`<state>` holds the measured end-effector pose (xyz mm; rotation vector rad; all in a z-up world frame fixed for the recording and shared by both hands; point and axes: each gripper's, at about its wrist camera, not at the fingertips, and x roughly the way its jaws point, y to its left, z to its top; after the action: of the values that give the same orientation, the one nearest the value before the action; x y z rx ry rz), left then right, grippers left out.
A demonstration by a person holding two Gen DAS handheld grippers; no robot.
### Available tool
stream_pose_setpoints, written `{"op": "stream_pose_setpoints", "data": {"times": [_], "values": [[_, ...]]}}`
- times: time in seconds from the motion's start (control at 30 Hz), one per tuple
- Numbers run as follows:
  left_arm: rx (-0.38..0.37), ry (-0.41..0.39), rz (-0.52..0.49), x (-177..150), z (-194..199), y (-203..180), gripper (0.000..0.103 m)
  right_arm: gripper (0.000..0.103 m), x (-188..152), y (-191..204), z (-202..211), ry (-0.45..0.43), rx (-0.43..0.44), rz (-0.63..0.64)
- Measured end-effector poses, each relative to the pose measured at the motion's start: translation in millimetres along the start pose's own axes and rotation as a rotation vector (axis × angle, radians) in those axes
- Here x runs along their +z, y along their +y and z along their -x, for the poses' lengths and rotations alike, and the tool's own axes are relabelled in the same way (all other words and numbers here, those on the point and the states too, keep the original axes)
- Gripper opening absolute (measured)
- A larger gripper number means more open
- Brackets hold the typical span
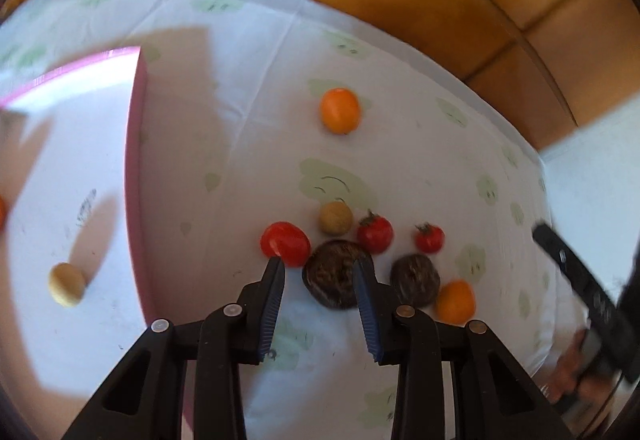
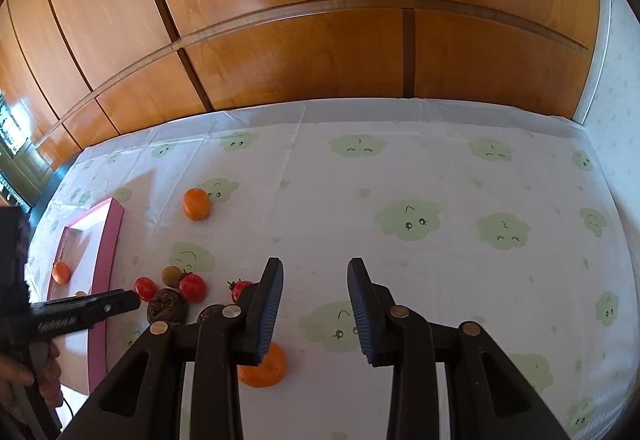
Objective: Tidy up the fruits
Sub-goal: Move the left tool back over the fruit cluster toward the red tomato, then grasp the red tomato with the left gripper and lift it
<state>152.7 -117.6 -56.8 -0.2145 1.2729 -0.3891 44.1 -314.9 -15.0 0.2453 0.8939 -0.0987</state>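
Loose fruit lies on the cloud-print tablecloth point(image 1: 240, 143). My left gripper point(image 1: 320, 266) is open and empty, its jaws above a dark brown fruit point(image 1: 332, 274) and a red tomato point(image 1: 285, 243). Near them lie a tan round fruit point(image 1: 335, 217), two stemmed tomatoes point(image 1: 375, 234) point(image 1: 429, 238), a second dark fruit point(image 1: 415, 280) and an orange point(image 1: 456, 300). Another orange point(image 1: 339, 109) lies farther off. The pink-rimmed white tray point(image 1: 134, 167) on the left holds a tan fruit point(image 1: 66, 284). My right gripper point(image 2: 314, 268) is open and empty over bare cloth, with an orange point(image 2: 264, 366) under its left finger.
A wooden panelled wall point(image 2: 304, 39) runs along the table's far edge. The tray point(image 2: 108, 240) also holds a small orange point(image 2: 61, 272) in the right wrist view. The left gripper point(image 2: 88, 308) shows there over the fruit cluster; the right one shows at the left wrist view's right edge point(image 1: 580, 296).
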Motion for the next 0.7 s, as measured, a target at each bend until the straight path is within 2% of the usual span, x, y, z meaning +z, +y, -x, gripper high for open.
{"op": "stream_pose_setpoints", "data": {"times": [0.33, 0.43, 0.53, 0.57, 0.6, 0.7], "values": [[0.042, 0.038, 0.102, 10, -19, 9, 0.040, 0.034, 2, -2, 0, -0.001, 0.019, -0.009], [0.055, 0.025, 0.115, 13, -23, 9, 0.043, 0.034, 3, -1, -1, 0.001, 0.022, -0.010], [0.089, 0.003, 0.083, 16, -29, 4, 0.040, 0.034, 2, 0, -2, 0.010, 0.023, -0.003], [0.099, -0.010, 0.067, 17, -30, 3, 0.031, 0.034, 2, 0, -3, 0.017, 0.024, -0.001], [0.122, -0.016, 0.044, 17, -32, 2, 0.026, 0.034, 2, 0, -5, 0.027, 0.028, 0.000], [0.132, -0.045, -0.021, 12, -32, -1, 0.026, 0.034, 0, -1, -12, 0.074, 0.061, -0.006]]}}
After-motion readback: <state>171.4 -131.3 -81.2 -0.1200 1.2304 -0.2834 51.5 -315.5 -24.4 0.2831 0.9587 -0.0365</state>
